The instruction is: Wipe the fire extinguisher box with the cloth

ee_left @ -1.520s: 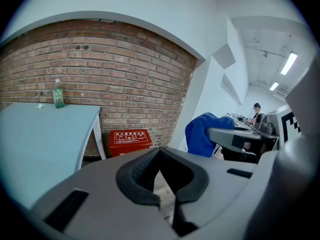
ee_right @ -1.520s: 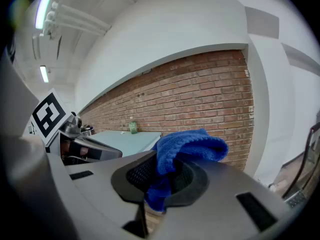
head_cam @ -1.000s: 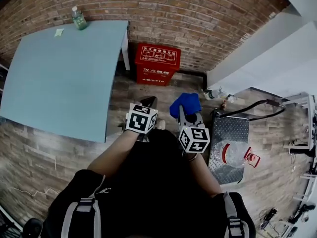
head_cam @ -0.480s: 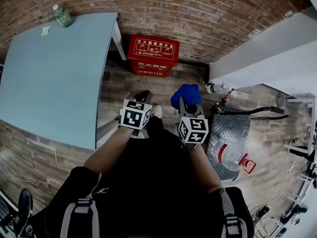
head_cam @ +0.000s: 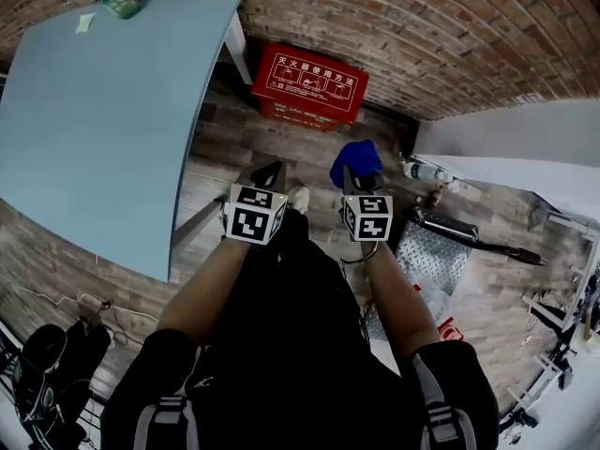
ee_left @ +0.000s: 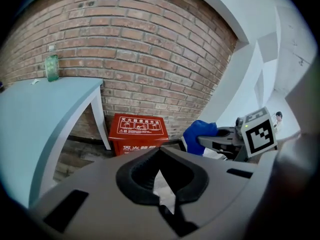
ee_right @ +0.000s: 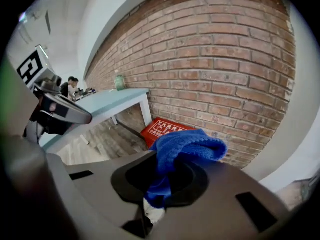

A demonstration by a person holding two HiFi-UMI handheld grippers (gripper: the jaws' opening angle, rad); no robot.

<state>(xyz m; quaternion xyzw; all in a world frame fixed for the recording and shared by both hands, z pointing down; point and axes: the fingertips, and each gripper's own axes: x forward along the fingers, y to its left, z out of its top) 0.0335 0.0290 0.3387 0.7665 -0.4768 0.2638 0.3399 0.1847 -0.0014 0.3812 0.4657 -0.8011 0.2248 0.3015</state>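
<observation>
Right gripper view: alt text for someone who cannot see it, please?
The right gripper is shut on a bunched blue cloth, facing a brick wall. Past the cloth, a red fire extinguisher box sits on the floor by a pale blue table.

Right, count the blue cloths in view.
1. The blue terry cloth is clamped in the right gripper, short of the red fire extinguisher box by the brick wall. No other shows.
</observation>
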